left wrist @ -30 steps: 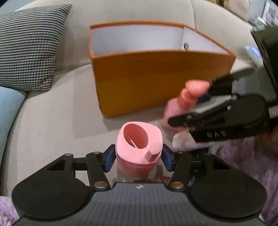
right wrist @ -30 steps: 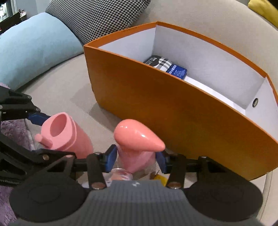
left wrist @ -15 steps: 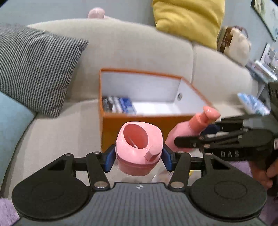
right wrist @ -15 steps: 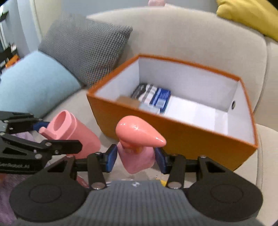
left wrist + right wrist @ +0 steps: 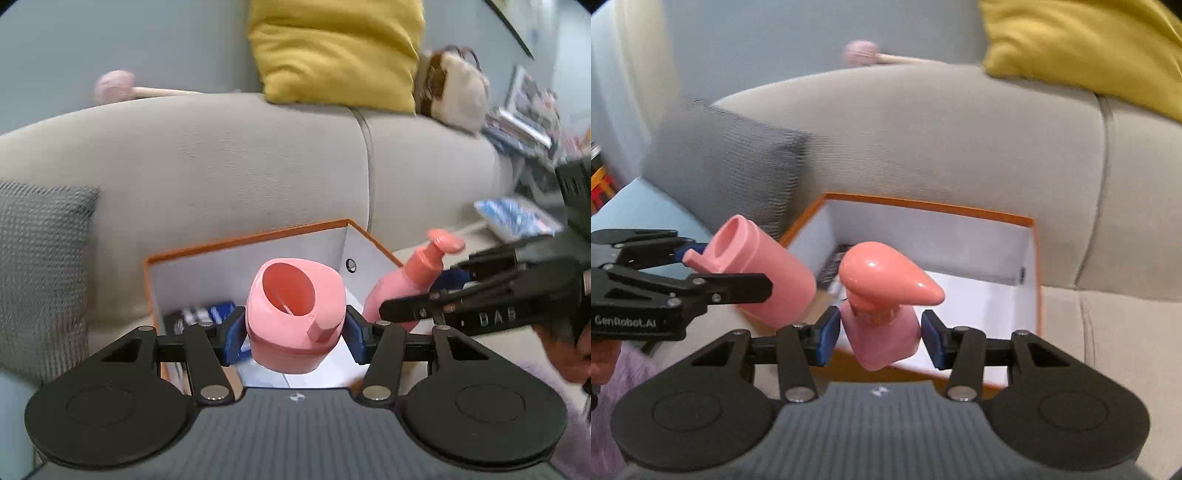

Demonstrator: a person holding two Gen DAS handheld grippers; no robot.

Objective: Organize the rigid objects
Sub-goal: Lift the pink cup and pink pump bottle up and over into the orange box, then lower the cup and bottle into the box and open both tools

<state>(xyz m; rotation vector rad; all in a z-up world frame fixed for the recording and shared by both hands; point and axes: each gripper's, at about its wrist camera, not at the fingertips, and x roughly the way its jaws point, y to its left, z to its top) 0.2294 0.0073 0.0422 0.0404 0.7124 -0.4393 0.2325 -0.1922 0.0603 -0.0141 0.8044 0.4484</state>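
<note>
Left gripper [image 5: 295, 334] clamped on the pink cup [image 5: 295, 314], blue pads pressed to both flanks, mouth tipped up and toward the camera. Cup's long axis leaning forward and down toward the orange box [image 5: 243, 240], whose open white interior sits directly below and ahead of the jaws, small packets [image 5: 207, 314] lying on the floor at the left end.

Right gripper [image 5: 881, 334] clenched on the pink pump bottle [image 5: 882, 325], gripped at the body under the collar, nozzle pointing right, bottle tilted. Box interior [image 5: 960, 295] just ahead of and beneath these jaws too, its near wall close under the bottle's base.

Both held aloft, clear of the sofa [image 5: 221, 166]. Probably a lowering next, each piece dropping into bare floor right of the packets; risk of the two grippers crowding each other.
</note>
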